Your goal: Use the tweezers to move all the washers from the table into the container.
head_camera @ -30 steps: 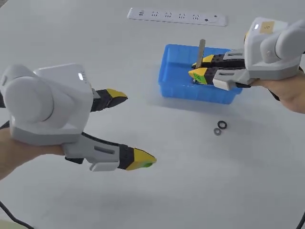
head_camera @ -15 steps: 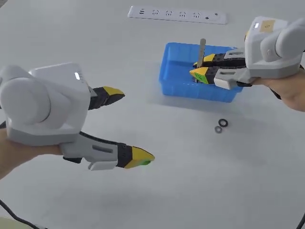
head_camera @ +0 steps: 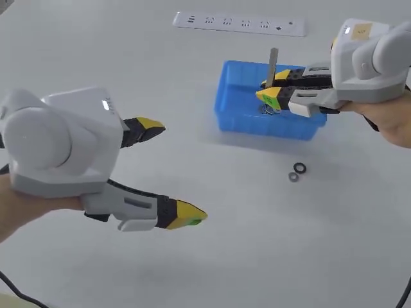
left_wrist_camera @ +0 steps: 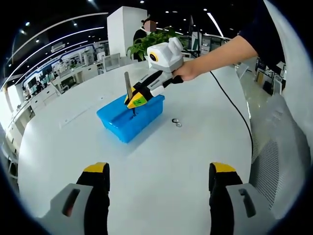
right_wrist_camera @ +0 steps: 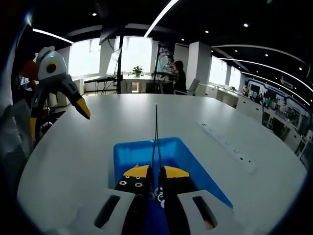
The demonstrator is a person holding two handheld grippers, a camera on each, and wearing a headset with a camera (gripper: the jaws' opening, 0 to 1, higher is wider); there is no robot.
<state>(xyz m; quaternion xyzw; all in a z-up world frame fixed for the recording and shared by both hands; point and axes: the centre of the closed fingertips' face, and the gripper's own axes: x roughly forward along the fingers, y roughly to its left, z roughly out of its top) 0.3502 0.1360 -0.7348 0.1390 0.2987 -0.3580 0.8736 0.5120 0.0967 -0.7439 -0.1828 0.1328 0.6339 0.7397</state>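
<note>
- Spanning every view, the white table [head_camera: 212,269] offers wide bare room on all sides of the work. Its far side is marked by a power strip [head_camera: 237,22], well apart from the working area, so no table edge is judged to be a concern.
- The left gripper [head_camera: 172,172] is held above the table at the left, its jaws spread wide with nothing between them. It is well apart from the container and is judged to be out of the way.
- The blue container [head_camera: 257,125] stands toward the far right. Its upright walls are the one edge to be cleared when the tool is carried in or out.
- The right gripper [head_camera: 270,90] is held over the container, its jaws clamped on the tweezers [head_camera: 273,63]. These stand upright with their tips down inside the walls.
- The step in hand is judged to be a drop-off into the container. Whether a washer is pinched at the tips cannot be told.
- Two washers [head_camera: 297,172] lie on the table just beside each other, near the container's front wall toward the right.
- Next, the tweezers would need to be raised above the rim, carried over the front wall and lowered onto one washer. A fine pinch on a flat ring is called for, and its neighbour could be nudged away.
</note>
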